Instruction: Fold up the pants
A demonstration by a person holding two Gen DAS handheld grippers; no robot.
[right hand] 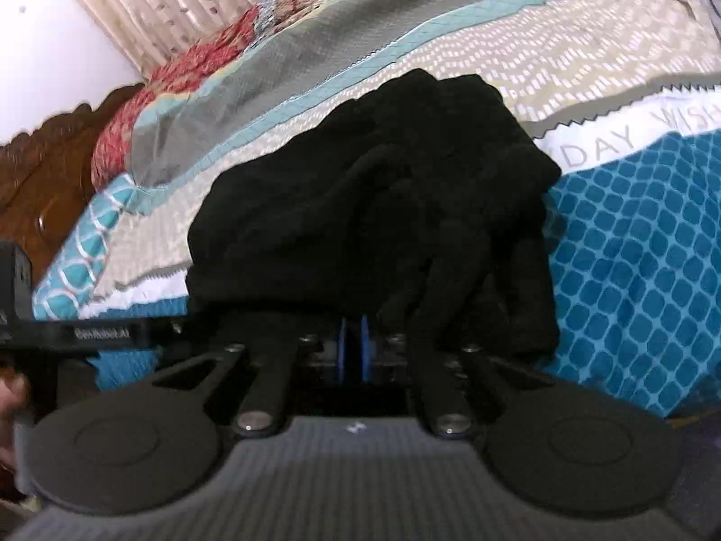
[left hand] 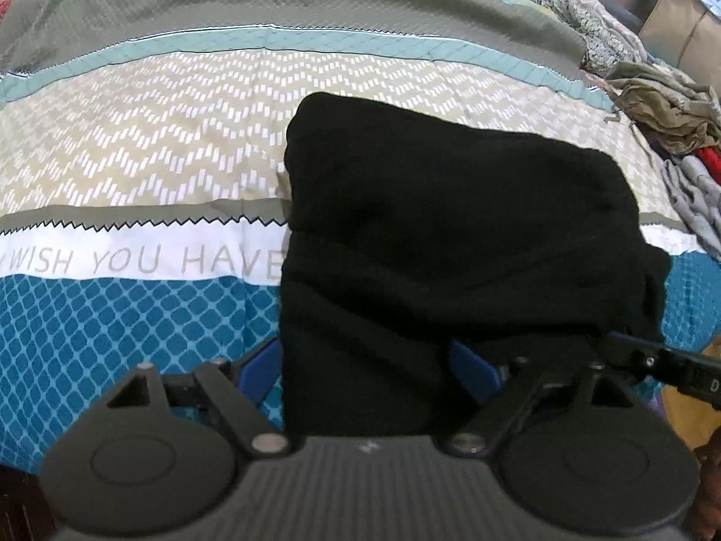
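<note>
Black pants point(left hand: 428, 225) lie folded into a thick bundle on a patterned bedspread point(left hand: 135, 158). My left gripper point(left hand: 367, 369) stands open at the bundle's near edge. Its blue fingers point(left hand: 259, 369) flank a strip of the black cloth that drapes between them. In the right wrist view the pants point(right hand: 383, 180) look rumpled, with creases running toward my right gripper point(right hand: 353, 342). Its blue pads sit almost together, shut on the pants' near edge, and the cloth hides their tips. The right gripper point(left hand: 653, 360) also shows in the left wrist view, reaching under the bundle's right corner.
A heap of other clothes point(left hand: 667, 121) and a grey garment point(left hand: 694, 198) lie at the bed's right side, with a cardboard box point(left hand: 685, 22) behind. A wooden headboard point(right hand: 45, 171) and a curtain point(right hand: 157, 0) stand beyond the bed. The left gripper's body point(right hand: 90, 333) crosses the right wrist view's left edge.
</note>
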